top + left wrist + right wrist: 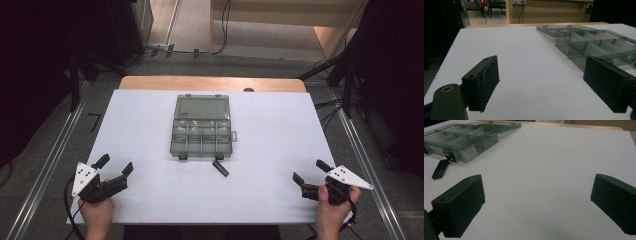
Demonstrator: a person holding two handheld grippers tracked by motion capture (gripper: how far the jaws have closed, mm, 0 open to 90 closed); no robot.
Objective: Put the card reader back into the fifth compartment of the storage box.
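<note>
A person is holding the left tongs wide open and empty above the near left corner of the white desk, both jaws parted and gripping nothing. At the middle of the desk, toward its far side, a smoky clear compartment box is lying with its lid folded flat back and its divided cells facing up; what the cells hold is too small to tell. A small black clip-like piece is resting loose on the desk just in front of the box's near edge. At the near right corner the right tongs are hanging equally spread and empty, well apart from the box. Judging by this layout, a good approach is bringing one pair in low and square to the loose piece while the other is steadying the box wall against sliding.
</note>
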